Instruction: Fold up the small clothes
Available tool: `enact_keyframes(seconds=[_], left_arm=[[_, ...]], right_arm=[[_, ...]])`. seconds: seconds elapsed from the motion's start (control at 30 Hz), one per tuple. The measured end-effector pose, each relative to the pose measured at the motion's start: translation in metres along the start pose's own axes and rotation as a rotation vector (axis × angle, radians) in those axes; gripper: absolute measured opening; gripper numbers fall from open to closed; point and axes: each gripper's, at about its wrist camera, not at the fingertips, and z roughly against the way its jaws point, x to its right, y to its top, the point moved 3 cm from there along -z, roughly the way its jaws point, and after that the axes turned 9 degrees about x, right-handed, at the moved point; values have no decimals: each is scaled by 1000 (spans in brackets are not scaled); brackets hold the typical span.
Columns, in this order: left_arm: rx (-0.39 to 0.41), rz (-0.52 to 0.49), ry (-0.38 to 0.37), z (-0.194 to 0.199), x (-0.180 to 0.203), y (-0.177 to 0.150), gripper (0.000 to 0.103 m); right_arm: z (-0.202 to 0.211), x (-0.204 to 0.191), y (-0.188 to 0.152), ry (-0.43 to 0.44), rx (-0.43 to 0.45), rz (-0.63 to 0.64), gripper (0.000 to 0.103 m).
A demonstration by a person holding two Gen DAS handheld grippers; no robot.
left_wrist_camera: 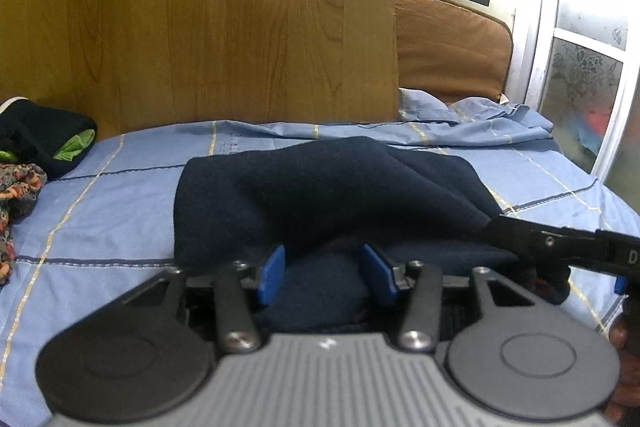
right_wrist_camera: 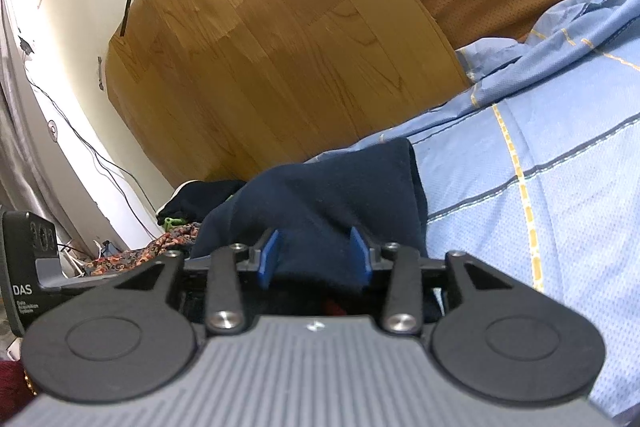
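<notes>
A dark navy garment (left_wrist_camera: 320, 187) lies bunched in soft folds on the light blue striped bedsheet (left_wrist_camera: 100, 219). My left gripper (left_wrist_camera: 322, 255) sits at the garment's near edge. Its blue pads stand apart with navy cloth lying loosely between them and gaps showing at the pads. In the right wrist view my right gripper (right_wrist_camera: 314, 235) is at another edge of the same garment (right_wrist_camera: 328, 195), pads likewise apart with cloth between them. The right gripper's black housing (left_wrist_camera: 580, 247) reaches in from the right in the left wrist view, its tips hidden at the cloth's edge.
A heap of other clothes, a dark piece with green trim (left_wrist_camera: 48, 139) and a flowered cloth (left_wrist_camera: 20, 187), lies at the bed's left. A wooden panel (left_wrist_camera: 200, 27) and a brown cushion (left_wrist_camera: 448, 47) stand behind the bed. A frosted glass door (left_wrist_camera: 580, 87) is at right.
</notes>
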Motion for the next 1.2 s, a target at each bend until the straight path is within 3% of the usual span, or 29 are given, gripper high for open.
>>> enact_keyframes(seconds=[0.4,0.63,1.2], left_arm=[[8,-6,14,-3,1,-2,50],[10,-14,40,-10,5,-2,58],[68,-45,72,-19,7,-7,68]], right_arm=[[1,-5,-3,-12,5,-1,44],[-4,-3,-2,-30,5,-10,44],[-10,-2,-2,-70,0,-6,44]])
